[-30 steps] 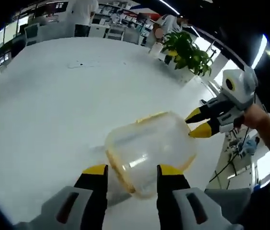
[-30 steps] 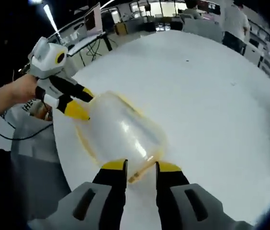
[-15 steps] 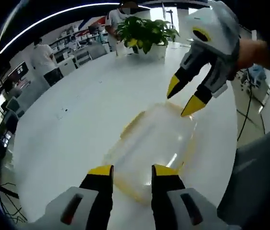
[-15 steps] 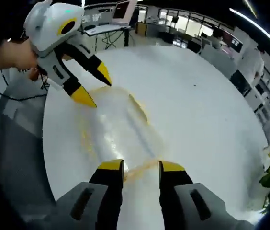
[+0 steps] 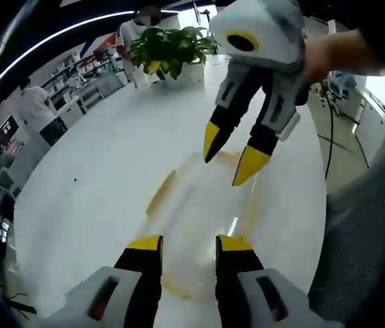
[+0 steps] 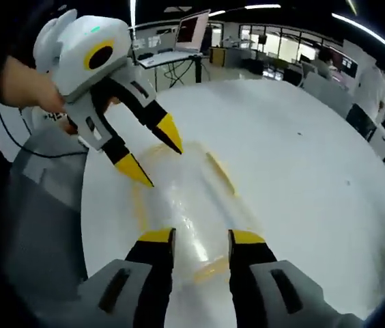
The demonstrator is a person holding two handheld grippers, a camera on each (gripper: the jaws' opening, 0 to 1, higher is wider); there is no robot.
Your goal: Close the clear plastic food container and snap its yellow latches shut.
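Note:
The clear plastic container (image 5: 194, 212) with its yellow rim lies on the white table (image 5: 104, 164), and its lid appears to be on. My left gripper (image 5: 187, 244) stands open just above its near end. My right gripper (image 5: 228, 162) comes down from the top, open, with its yellow fingertips (image 5: 246, 167) at the far end. From the right gripper view, the container (image 6: 186, 205) lies between my right gripper (image 6: 201, 238), open over the near end, and my left gripper (image 6: 155, 157), open at the far end. A yellow latch (image 6: 220, 172) shows along one side.
A potted plant (image 5: 168, 51) stands at the table's far side. The table edge (image 5: 315, 225) runs close beside the container, with grey fabric (image 6: 39, 205) beyond it. A hand (image 6: 32, 89) holds the left gripper. Desks with a laptop (image 6: 192, 31) and people (image 6: 370, 85) fill the background.
Both grippers have risen over the container and tipped down toward it, drawing closer to each other. Their jaws stay open. The container has stayed on the table.

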